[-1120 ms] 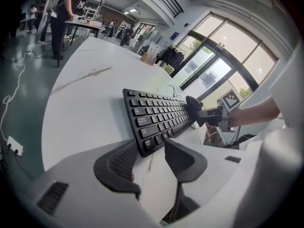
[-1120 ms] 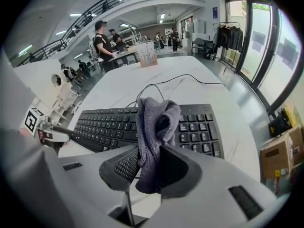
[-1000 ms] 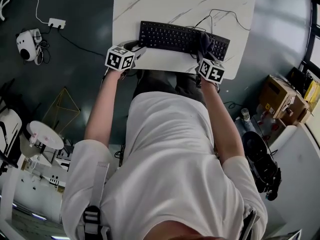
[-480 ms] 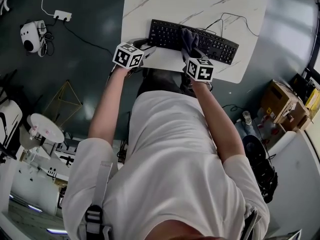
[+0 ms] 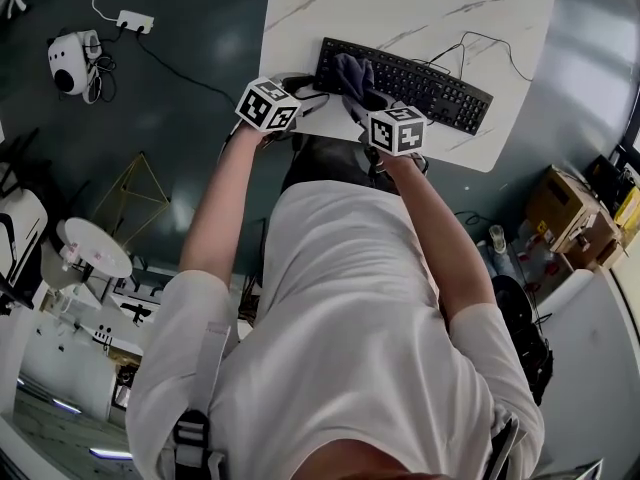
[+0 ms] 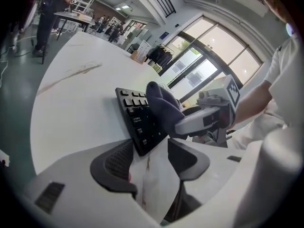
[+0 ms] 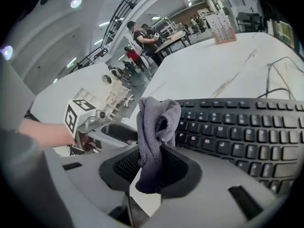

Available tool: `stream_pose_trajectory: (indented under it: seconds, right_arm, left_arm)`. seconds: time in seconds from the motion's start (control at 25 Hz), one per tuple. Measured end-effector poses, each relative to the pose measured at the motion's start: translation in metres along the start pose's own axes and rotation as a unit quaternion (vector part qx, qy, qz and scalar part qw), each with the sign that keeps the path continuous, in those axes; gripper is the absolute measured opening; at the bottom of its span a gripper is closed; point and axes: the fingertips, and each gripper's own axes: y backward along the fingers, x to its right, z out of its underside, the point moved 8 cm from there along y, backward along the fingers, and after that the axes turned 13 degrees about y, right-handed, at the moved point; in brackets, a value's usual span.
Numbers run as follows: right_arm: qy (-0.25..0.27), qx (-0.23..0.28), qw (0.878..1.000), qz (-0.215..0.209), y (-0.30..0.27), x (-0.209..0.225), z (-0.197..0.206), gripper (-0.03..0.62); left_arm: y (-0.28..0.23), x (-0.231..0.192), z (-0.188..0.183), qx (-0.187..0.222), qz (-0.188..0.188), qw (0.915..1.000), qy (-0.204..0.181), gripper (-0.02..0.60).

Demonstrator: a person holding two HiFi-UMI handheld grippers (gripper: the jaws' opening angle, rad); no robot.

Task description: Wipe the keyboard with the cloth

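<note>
Right gripper [image 7: 149, 167]: jaws clamped on the lower end of a grey cloth [image 7: 154, 127]. The rest of the cloth stands up past the jaw tips in a folded bunch. That loose wad is what meets the keys, so the hard jaws stay off them.

Keyboard [image 5: 430, 83]: black, lying askew near the front edge of a white marble-look table [image 5: 400, 8], its cable trailing off toward the back. In the head view the cloth sits on the keyboard's left end. The left gripper view shows the wad resting on the keys there.

Left gripper [image 6: 149, 163]: jaws spread wide and just now opening further, gripping nothing. Bare tabletop shows between them, and the keyboard's near left corner lies at the jaw tips. I cannot tell if that corner touches the left pad. My reading is that this gripper is posted at the corner to keep the keyboard from sliding under the wiping pressure.

The right gripper points down at a slant, which suits dragging the cloth along the key rows. The wipe looks well under way, with the cloth at the left end.
</note>
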Motion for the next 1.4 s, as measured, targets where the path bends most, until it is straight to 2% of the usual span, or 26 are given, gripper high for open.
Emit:
stream_pose_trajectory:
  seconds: [0.28,0.72,0.92,1.12,1.24,1.4]
  right_arm:
    - [0.017,-0.010,0.999,-0.042,-0.015,-0.008,-0.011,0.124]
    - [0.028,-0.009,0.996,-0.080,-0.021,-0.009,-0.015,0.123]
    - [0.036,-0.014,0.994,-0.103,-0.038,-0.021,-0.024,0.123]
    - [0.040,-0.006,0.992,-0.122,-0.038,-0.029,-0.032,0.123]
    - [0.028,0.011,0.991,-0.127,-0.031,-0.025,-0.038,0.123]
    - [-0.004,0.010,0.993,-0.117,-0.031,-0.011,-0.035,0.123]
  left_arm:
    - [0.003,0.002,-0.001,-0.019,0.010,0.9994,-0.029,0.230]
    - [0.006,0.005,0.004,-0.022,0.013,0.9987,-0.044,0.232]
    - [0.007,0.006,0.006,-0.020,0.010,0.9987,-0.046,0.232]
    - [0.007,0.008,0.013,-0.039,0.001,0.9971,-0.066,0.232]
    - [0.009,0.009,0.011,-0.029,-0.005,0.9979,-0.057,0.232]
    - [0.007,0.009,0.009,-0.013,-0.019,0.9990,-0.038,0.232]
